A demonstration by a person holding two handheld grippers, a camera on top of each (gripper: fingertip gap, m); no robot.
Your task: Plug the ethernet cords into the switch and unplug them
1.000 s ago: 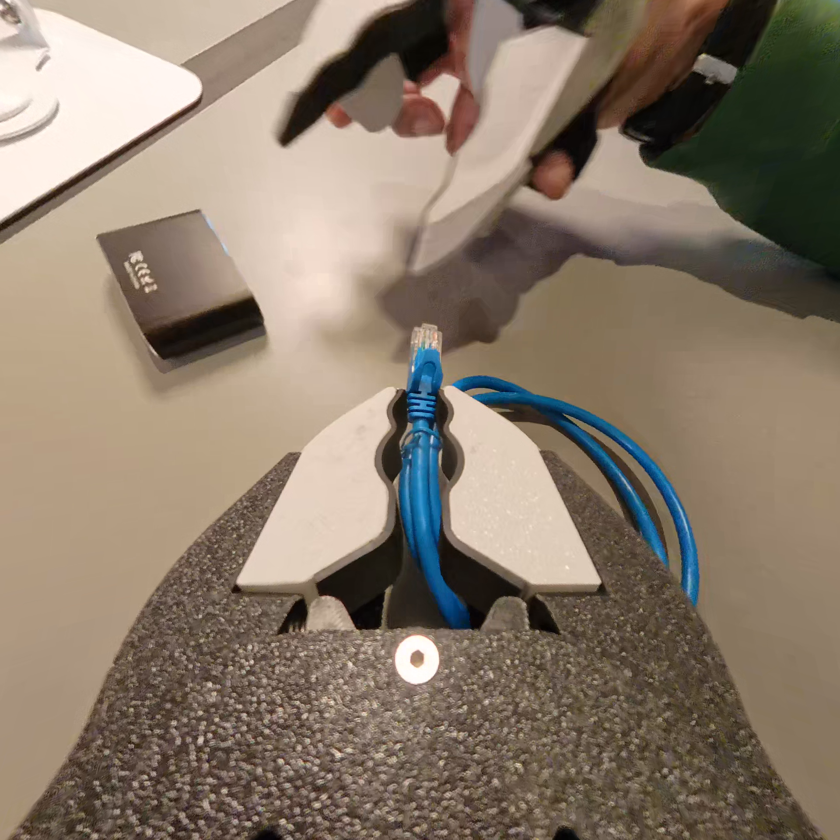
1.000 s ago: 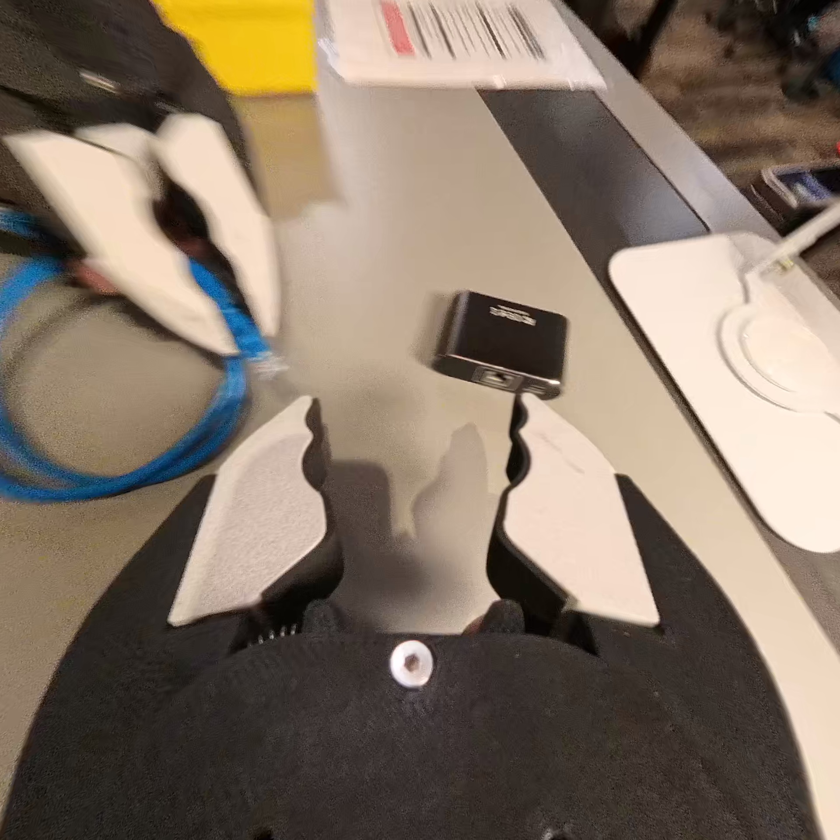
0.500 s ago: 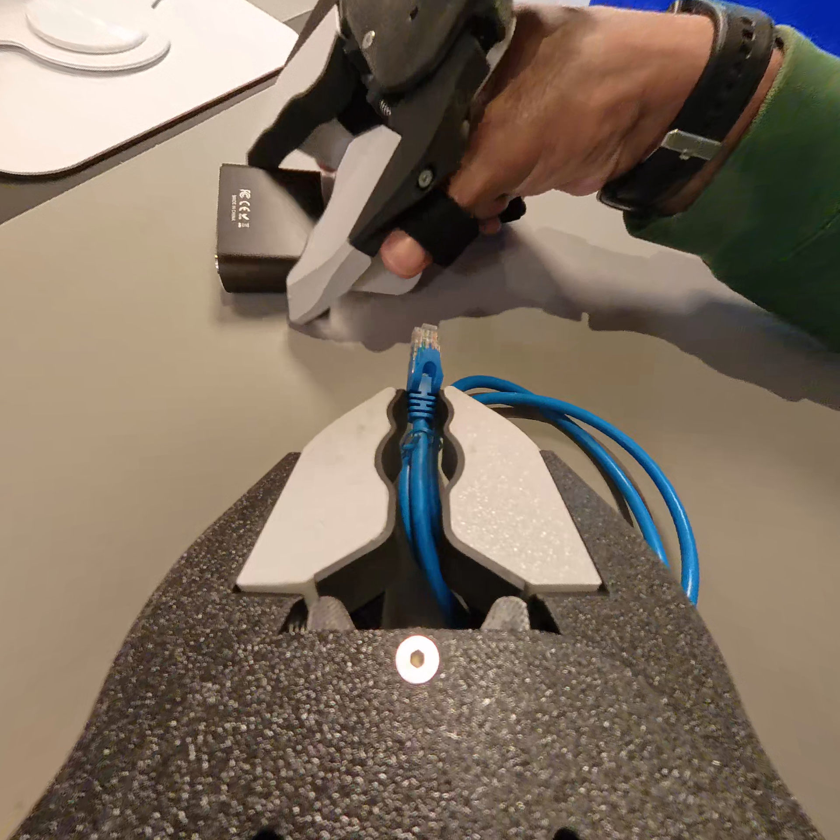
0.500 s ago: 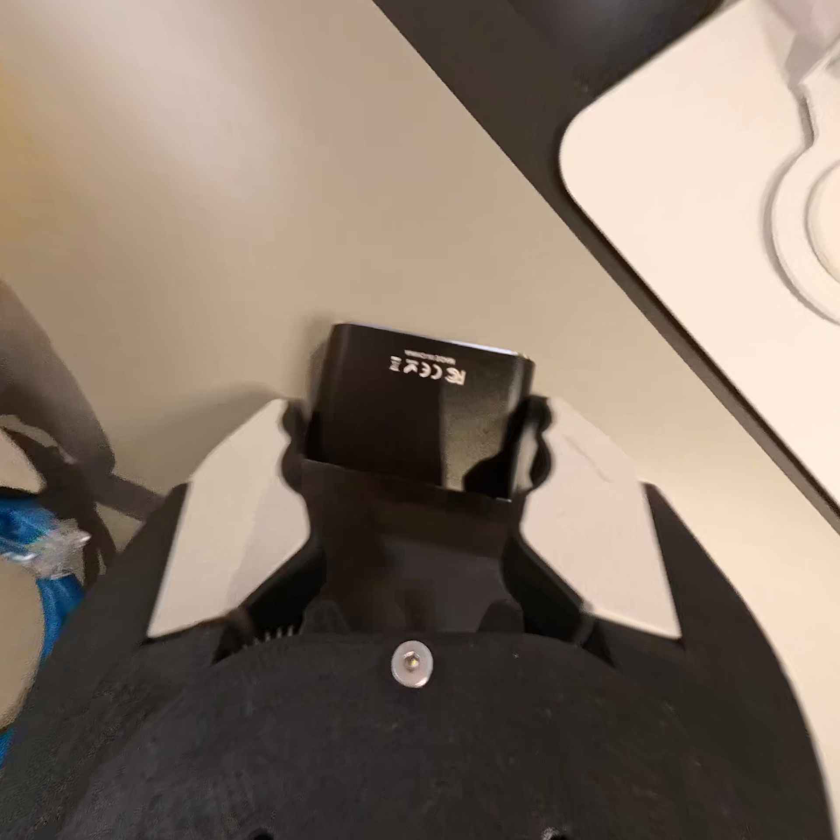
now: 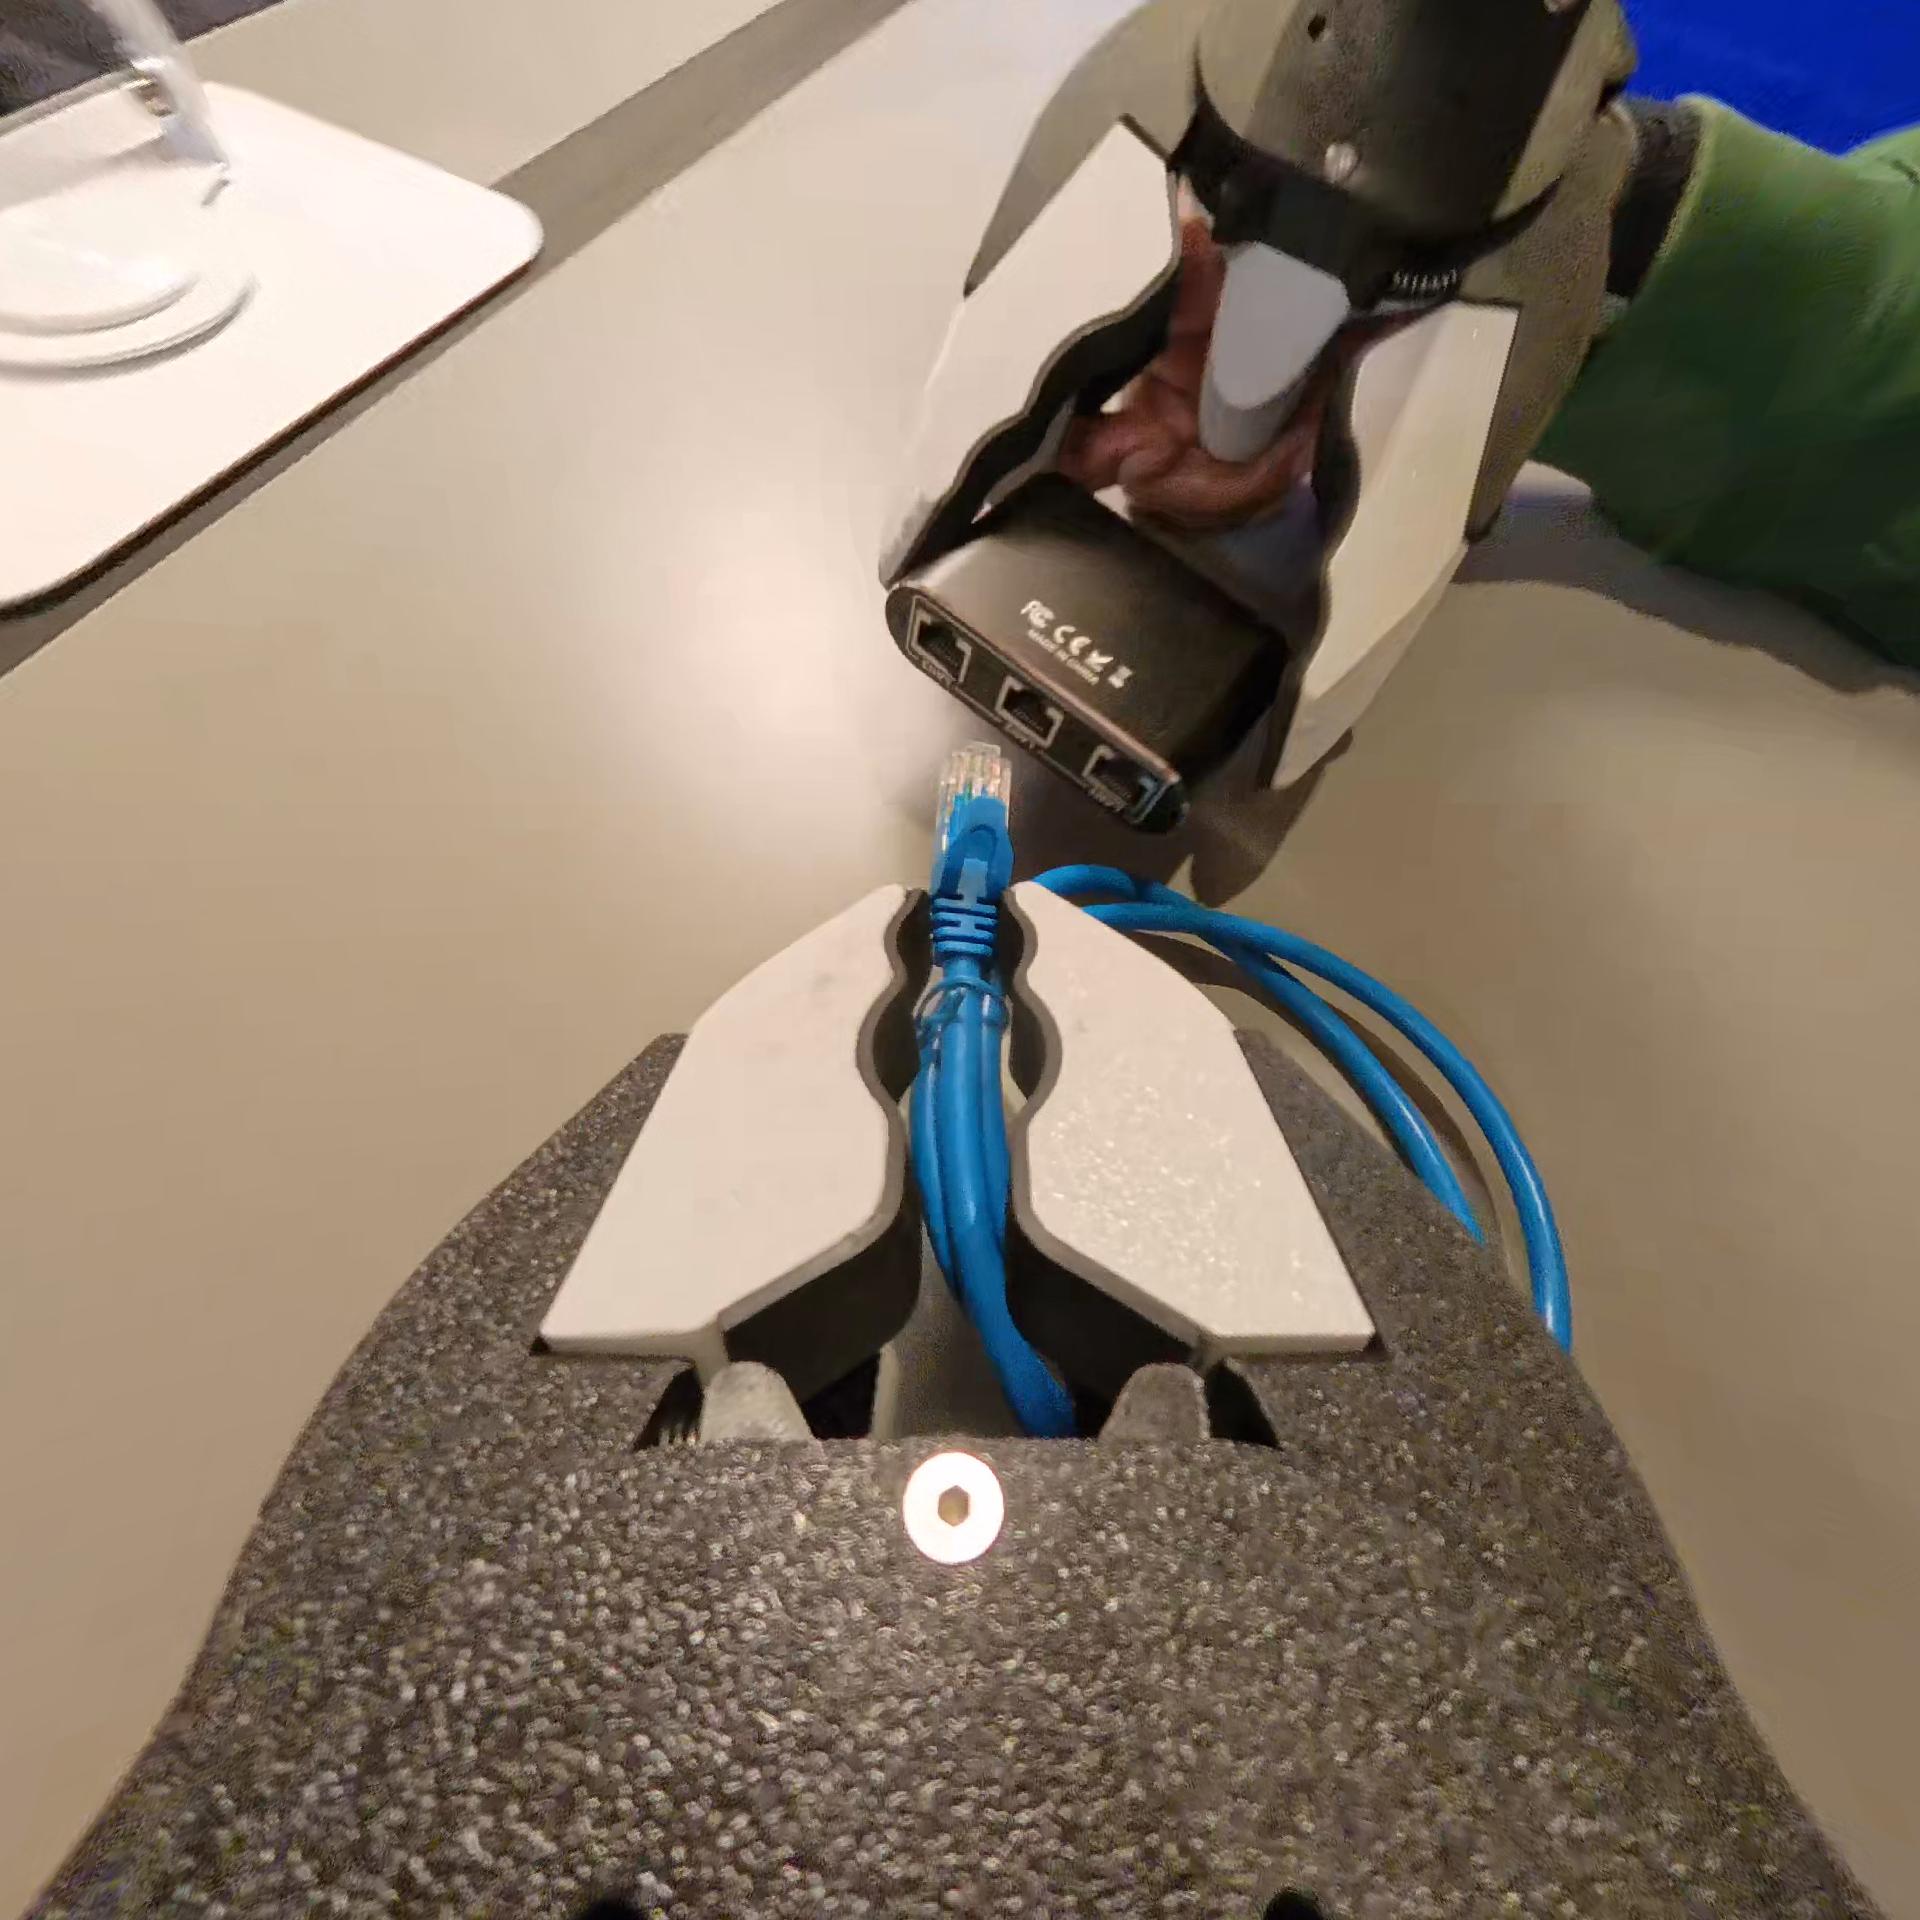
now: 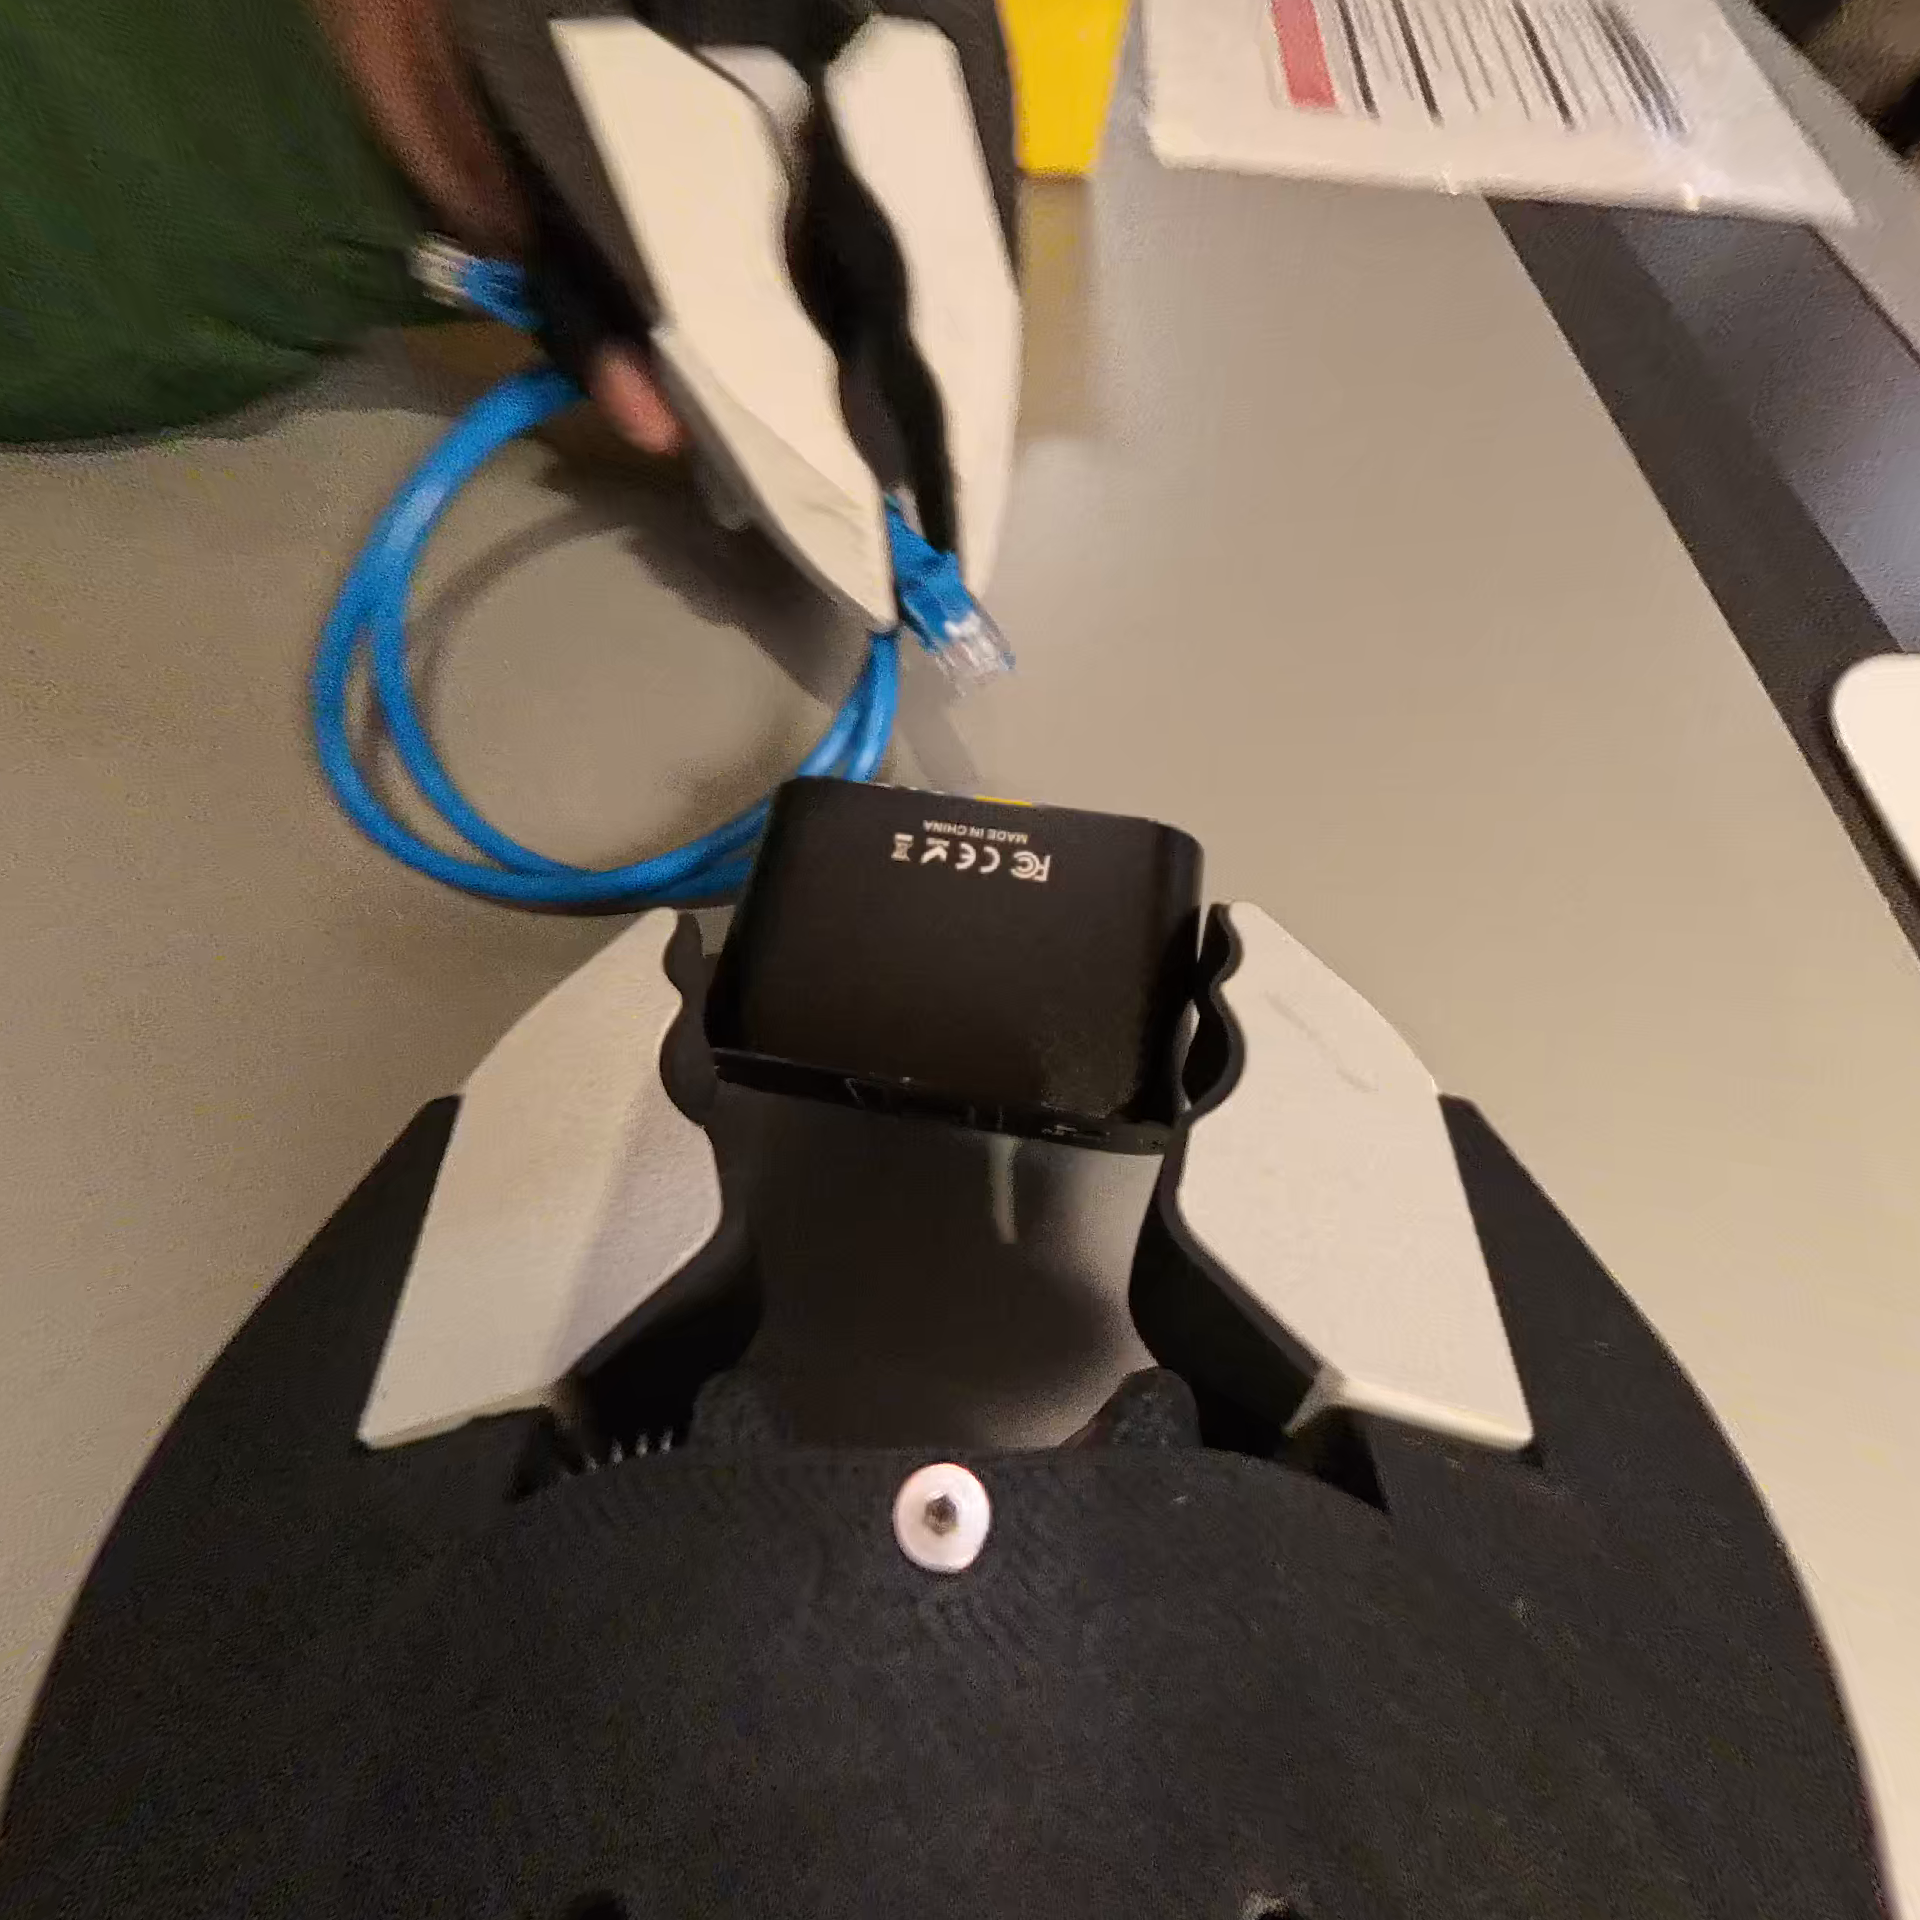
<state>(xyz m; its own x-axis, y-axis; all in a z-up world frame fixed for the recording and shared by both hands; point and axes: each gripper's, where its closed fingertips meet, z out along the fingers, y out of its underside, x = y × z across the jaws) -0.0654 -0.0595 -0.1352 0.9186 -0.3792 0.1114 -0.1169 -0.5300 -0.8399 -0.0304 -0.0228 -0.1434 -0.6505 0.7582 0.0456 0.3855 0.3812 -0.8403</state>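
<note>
left wrist view: plug (image 5: pixel 971 805) toward switch (image 5: pixel 1081 665)

A plain beige table, sparsely laid.

The table (image 5: pixel 468 883) has a smooth, matte top with a dark strip (image 6: pixel 1714 364) along one side. Past that strip lies a white rounded mat (image 5: pixel 312 343), with a clear stand (image 5: pixel 156 94) on a round base on it. Toward the far edge lie a printed sheet (image 6: pixel 1475 94) and, beside it, a yellow block (image 6: pixel 1070 83). Loops of a blue cord (image 6: pixel 416 727) sag to the top near the middle; whether they touch it cannot be told.
</note>
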